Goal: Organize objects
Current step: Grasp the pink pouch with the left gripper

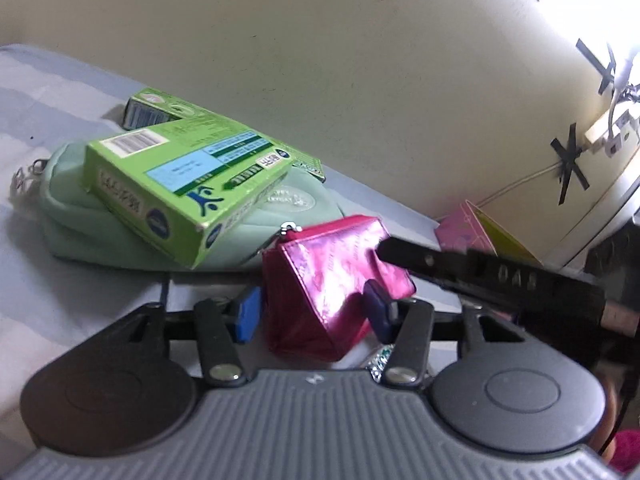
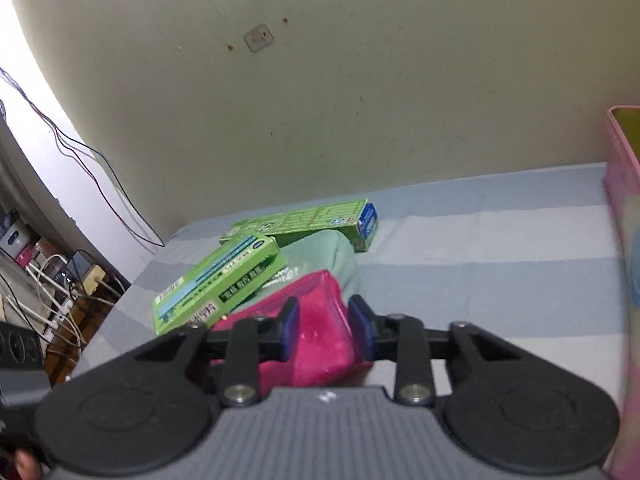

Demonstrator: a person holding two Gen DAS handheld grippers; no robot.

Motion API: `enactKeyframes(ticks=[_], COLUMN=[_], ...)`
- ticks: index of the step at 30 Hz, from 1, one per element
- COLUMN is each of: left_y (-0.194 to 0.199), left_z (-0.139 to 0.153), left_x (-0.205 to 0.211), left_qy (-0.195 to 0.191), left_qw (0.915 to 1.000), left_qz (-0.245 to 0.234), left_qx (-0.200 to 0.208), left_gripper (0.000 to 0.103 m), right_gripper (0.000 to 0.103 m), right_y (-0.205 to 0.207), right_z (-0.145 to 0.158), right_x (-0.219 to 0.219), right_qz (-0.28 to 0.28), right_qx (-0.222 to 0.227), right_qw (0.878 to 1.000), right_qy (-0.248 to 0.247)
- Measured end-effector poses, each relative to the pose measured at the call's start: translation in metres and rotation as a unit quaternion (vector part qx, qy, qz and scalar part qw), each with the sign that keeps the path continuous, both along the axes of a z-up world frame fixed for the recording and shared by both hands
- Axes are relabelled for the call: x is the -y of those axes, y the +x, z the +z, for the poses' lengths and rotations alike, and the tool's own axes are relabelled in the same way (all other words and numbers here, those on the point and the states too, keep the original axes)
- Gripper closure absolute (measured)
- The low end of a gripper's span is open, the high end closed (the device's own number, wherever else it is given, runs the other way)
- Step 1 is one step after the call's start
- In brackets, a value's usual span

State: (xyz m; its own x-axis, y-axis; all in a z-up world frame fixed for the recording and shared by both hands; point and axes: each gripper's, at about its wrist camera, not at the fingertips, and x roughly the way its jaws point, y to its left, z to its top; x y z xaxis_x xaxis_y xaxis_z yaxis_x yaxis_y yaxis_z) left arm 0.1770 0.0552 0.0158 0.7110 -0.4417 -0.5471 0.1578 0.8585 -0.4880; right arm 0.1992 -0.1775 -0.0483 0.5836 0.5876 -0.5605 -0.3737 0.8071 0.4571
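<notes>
A shiny magenta pouch [image 1: 332, 280] lies on the striped bed sheet [image 1: 60, 160]. Both grippers close on it. My left gripper [image 1: 316, 312] has its blue pads on either side of the pouch's near end. My right gripper [image 2: 325, 330] grips the pouch [image 2: 320, 340] from the other side; its black finger reaches into the left wrist view [image 1: 460, 268]. Behind the pouch lies a mint green pencil case [image 1: 100, 216] with a green box [image 1: 180, 184] resting on it. A second green box [image 2: 320, 220] lies further back.
A pink bin [image 2: 624, 240] stands at the right edge of the bed; it also shows in the left wrist view [image 1: 472, 228]. The wall [image 2: 360, 100] runs close behind the objects. Cables and a power strip [image 2: 60, 280] lie on the floor past the bed's left edge.
</notes>
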Motion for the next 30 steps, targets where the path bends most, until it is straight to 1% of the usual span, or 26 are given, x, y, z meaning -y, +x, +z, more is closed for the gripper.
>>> enactKeyframes(ticks=[2,3,5,7,9,11,14,15,17,19,20,22,24,25,26,27,29,30], left_y=[-0.011,-0.018,-0.037,-0.069,-0.102,-0.135,-0.17,-0.178,-0.189,-0.19,-0.192,-0.195,-0.196,-0.199,-0.201,-0.204,-0.202,-0.202], left_z=[0.003,0.005,0.01,0.019,0.028,0.03,0.022,0.019,0.011,0.003,0.002,0.003,0.005,0.004,0.003,0.002,-0.004,-0.007], left_x=[-0.007,-0.013,-0.025,-0.034,-0.037,-0.036,-0.031,-0.027,-0.019,-0.017,-0.014,-0.011,-0.009,-0.006,-0.004,-0.002,-0.002,0.0], left_qy=[0.003,-0.007,-0.022,-0.021,-0.002,0.029,0.068,0.081,0.107,0.118,0.123,0.128,0.139,0.148,0.155,0.157,0.152,0.149], left_qw=[1.0,0.9999,0.9996,0.9988,0.9973,0.9949,0.992,0.9909,0.9884,0.9864,0.9854,0.9835,0.9804,0.979,0.9783,0.9782,0.9807,0.982], left_qz=[0.001,0.0,-0.005,-0.01,-0.013,-0.019,-0.034,-0.037,-0.039,-0.043,-0.042,-0.047,-0.051,-0.048,-0.043,-0.041,-0.042,-0.044], left_qx=[0.007,0.009,0.017,0.043,0.072,0.095,0.101,0.101,0.1,0.106,0.111,0.119,0.13,0.132,0.131,0.129,0.116,0.107], left_gripper=[0.05,0.051,0.051,0.051,0.051,0.05,0.049,0.049,0.048,0.046,0.044,0.04,0.034,0.03,0.029,0.029,0.031,0.039], right_gripper=[0.086,0.086,0.087,0.087,0.087,0.087,0.087,0.087,0.087,0.087,0.085,0.083,0.079,0.074,0.071,0.071,0.071,0.072], right_y=[-0.019,-0.032,-0.061,-0.096,-0.128,-0.155,-0.191,-0.199,-0.209,-0.214,-0.219,-0.228,-0.233,-0.234,-0.234,-0.233,-0.231,-0.231], right_z=[0.001,0.005,0.015,0.026,0.029,0.025,0.013,0.008,0.001,-0.005,-0.007,-0.004,0.0,0.002,0.003,0.003,-0.001,-0.002], right_x=[0.0,0.0,-0.003,-0.005,-0.009,-0.012,-0.012,-0.011,-0.005,-0.001,0.003,0.005,0.004,0.004,0.003,0.0,-0.005,-0.006], right_qz=[0.016,0.023,0.041,0.058,0.077,0.091,0.099,0.1,0.101,0.107,0.112,0.112,0.112,0.113,0.116,0.123,0.13,0.128], right_qx=[0.007,0.018,0.048,0.084,0.107,0.113,0.132,0.129,0.113,0.101,0.096,0.107,0.129,0.136,0.139,0.14,0.141,0.146], right_qw=[1.0,1.0,0.998,0.995,0.991,0.989,0.986,0.986,0.988,0.988,0.988,0.987,0.983,0.982,0.981,0.98,0.979,0.978], right_qy=[0.01,0.008,0.006,0.0,-0.004,-0.006,-0.032,-0.038,-0.041,-0.04,-0.04,-0.046,-0.064,-0.067,-0.068,-0.068,-0.071,-0.077])
